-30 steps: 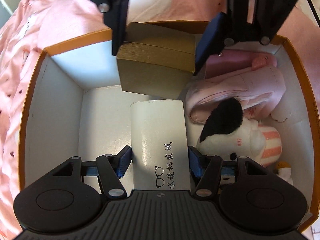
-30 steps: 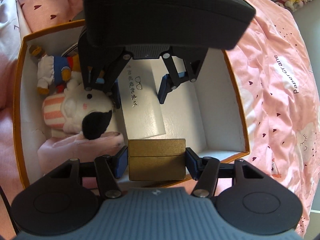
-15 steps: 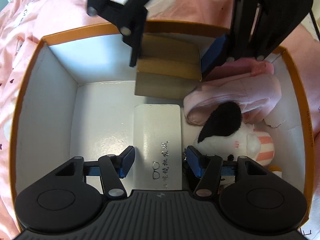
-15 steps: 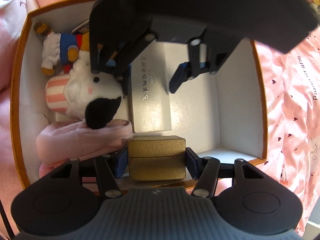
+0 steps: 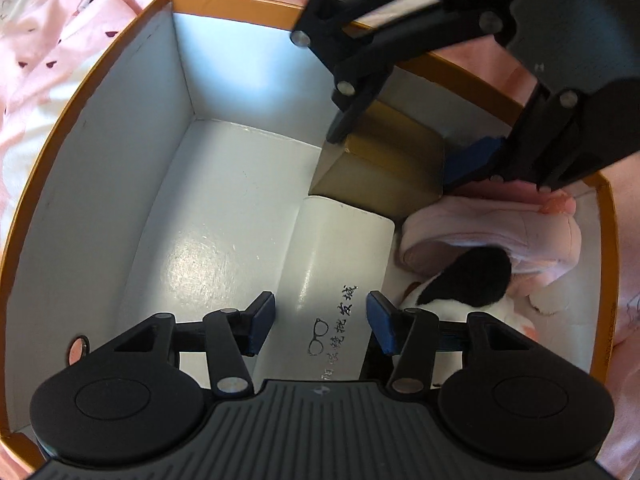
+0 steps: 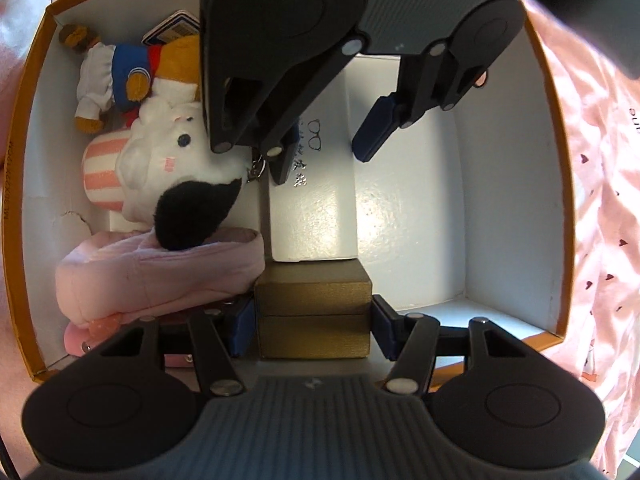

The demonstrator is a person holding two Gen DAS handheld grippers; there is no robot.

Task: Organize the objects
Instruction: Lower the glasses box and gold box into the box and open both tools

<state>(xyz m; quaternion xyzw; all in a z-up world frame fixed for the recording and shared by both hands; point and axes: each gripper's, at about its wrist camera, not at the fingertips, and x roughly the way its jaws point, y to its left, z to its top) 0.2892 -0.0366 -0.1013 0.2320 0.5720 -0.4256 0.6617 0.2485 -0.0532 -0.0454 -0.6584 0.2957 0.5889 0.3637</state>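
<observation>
Now the gold box (image 6: pixel 313 312) sits down inside the orange-rimmed box (image 5: pixel 120 32), at its near wall in the right wrist view, where a second ago it hung up at rim height. The right tongs (image 6: pixel 312 328) have eased apart: a thin gap shows between the right pad and the gold box, while the left pad looks just beside it or touching, hard to tell which. The gold box butts against the end of the white glasses case (image 6: pixel 312 208), with the pink plush pouch (image 6: pixel 160 276) pressed up on its other side.

Over on the left wrist view, the left tongs (image 5: pixel 320 322) hang wide open above the white glasses case (image 5: pixel 340 264), holding nothing; they have swung sideways since half a second ago, so more of the bare white floor shows and the case now runs at a slant. The black-eared white plush (image 6: pixel 176 168) and the sailor-suit plush (image 6: pixel 116 76) lie where they were, along the far side. Pink bedding (image 6: pixel 600 200) surrounds the box.
</observation>
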